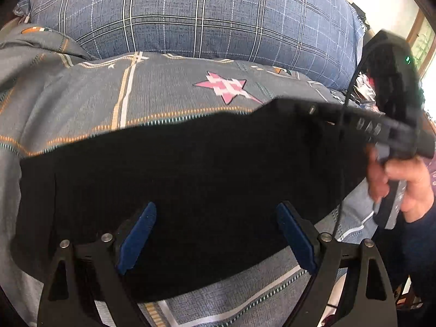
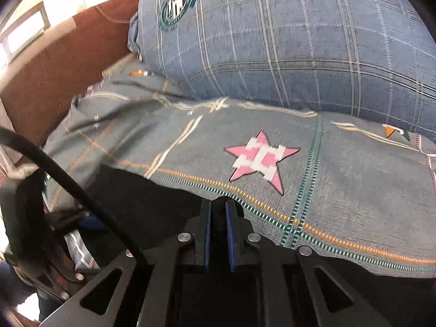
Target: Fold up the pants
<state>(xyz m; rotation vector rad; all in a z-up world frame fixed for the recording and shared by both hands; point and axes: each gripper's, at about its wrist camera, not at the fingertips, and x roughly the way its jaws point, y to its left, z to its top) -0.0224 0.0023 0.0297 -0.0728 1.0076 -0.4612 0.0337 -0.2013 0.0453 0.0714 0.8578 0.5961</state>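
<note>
Right gripper (image 2: 218,212) was nipped shut on the far edge of the black pants (image 1: 190,177); left gripper (image 1: 215,215) gaped wide above the flat, dark cloth.

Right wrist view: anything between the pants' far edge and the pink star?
Nothing: only bare grey bedsheet between the black pants and the pink star, seen in the right wrist view.

I'm working in a home bedroom: a bed with a grey patterned bedsheet (image 2: 340,190), a plump blue plaid pillow (image 2: 286,49), and a brown headboard (image 2: 54,62).
</note>
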